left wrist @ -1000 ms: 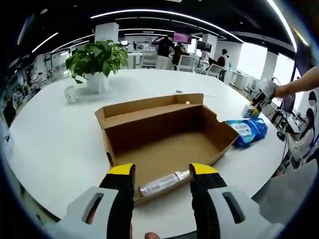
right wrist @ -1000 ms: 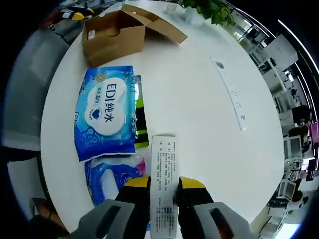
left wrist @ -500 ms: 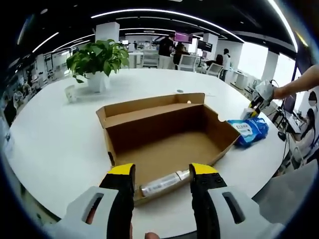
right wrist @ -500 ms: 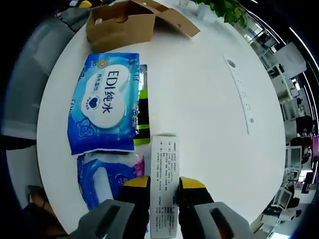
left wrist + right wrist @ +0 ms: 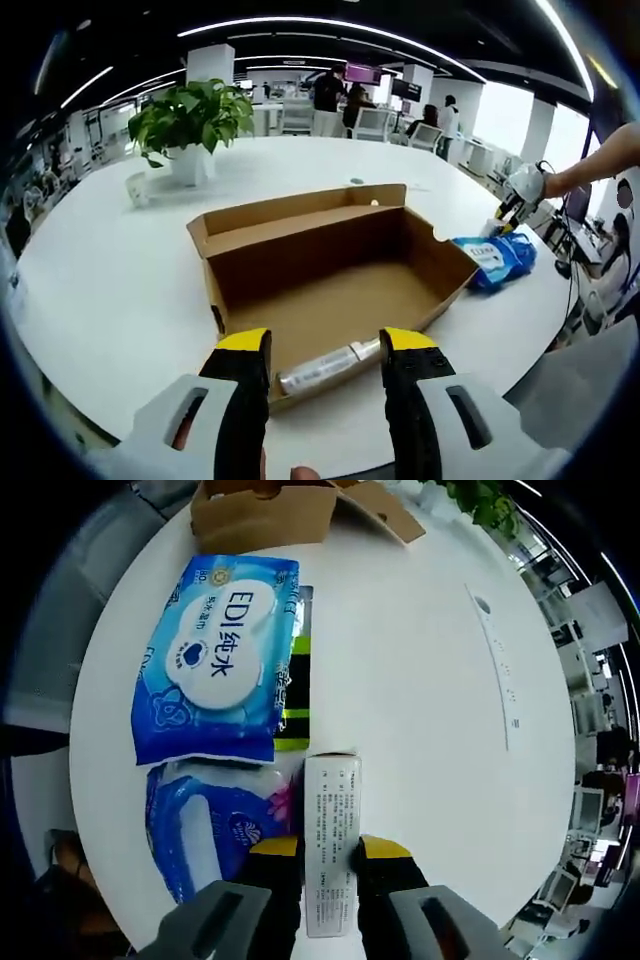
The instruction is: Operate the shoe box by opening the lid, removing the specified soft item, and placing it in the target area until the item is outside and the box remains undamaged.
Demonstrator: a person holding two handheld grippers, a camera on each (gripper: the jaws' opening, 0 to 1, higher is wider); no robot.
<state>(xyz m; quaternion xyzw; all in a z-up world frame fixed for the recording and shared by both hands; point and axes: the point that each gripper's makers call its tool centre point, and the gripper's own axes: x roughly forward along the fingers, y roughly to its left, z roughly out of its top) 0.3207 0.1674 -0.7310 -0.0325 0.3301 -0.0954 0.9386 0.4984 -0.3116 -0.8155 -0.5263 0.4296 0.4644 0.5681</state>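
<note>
The shoe box (image 5: 330, 270) sits open on the white desk (image 5: 110, 290), a silvery tube (image 5: 328, 366) half hidden behind its near wall. The left gripper (image 5: 325, 355) hovers, jaws apart. The right gripper (image 5: 325, 852) clamps a slim white carton (image 5: 332, 830), its lower end cut off, beside blue wipes packs (image 5: 215, 675).

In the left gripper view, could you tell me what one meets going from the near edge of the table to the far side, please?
The left tongs → silver tube inside the box → open cardboard box → potted plant at the far side of the white table.
</note>
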